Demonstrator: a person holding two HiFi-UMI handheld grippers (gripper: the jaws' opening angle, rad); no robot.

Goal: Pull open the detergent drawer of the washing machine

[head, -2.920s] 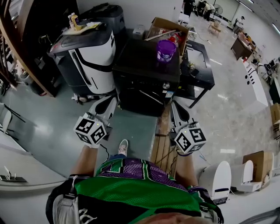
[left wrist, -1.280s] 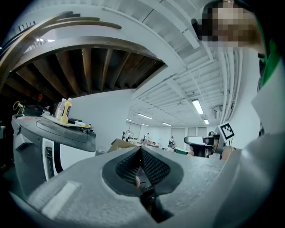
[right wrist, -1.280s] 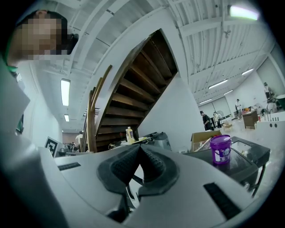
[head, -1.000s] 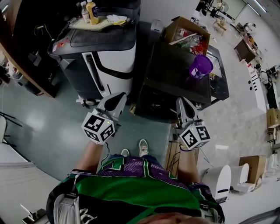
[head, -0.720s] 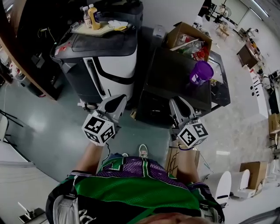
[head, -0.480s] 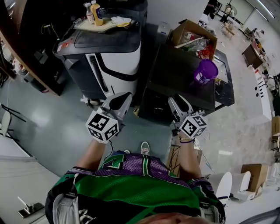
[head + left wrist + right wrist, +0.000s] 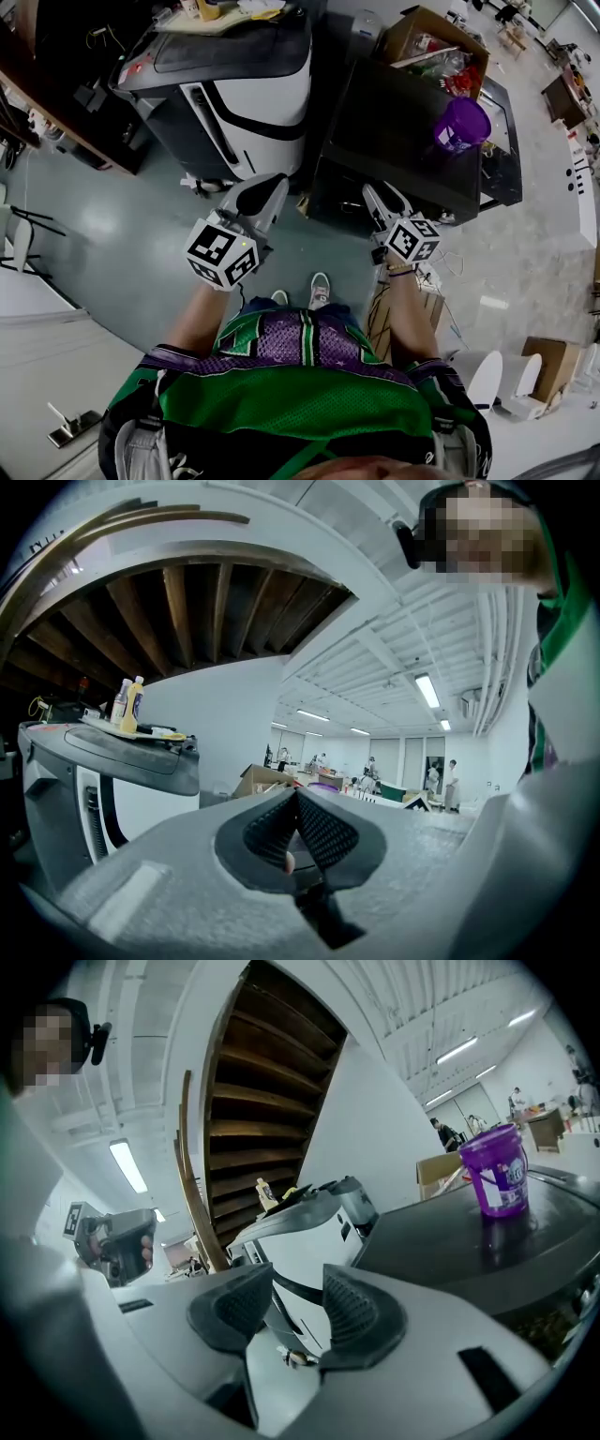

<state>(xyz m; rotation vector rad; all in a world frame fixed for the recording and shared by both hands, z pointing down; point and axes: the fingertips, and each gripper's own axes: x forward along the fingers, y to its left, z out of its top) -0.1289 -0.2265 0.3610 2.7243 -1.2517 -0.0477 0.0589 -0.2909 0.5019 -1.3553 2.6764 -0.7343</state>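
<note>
Where one black machine stands, one purple bucket sits atop.

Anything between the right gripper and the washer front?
Nothing visible. The right gripper, jaws just opened and empty, hangs before the black washer front with no object between them. The purple bucket sits on top, off the path. The drawer itself can't be made out.

A glossy grey-green floor gives way, at the head view's right, to pale tiles. Dark brown wooden stair treads climb beside a plain white wall. Long fluorescent strip lights shine on the white beamed ceiling.
</note>
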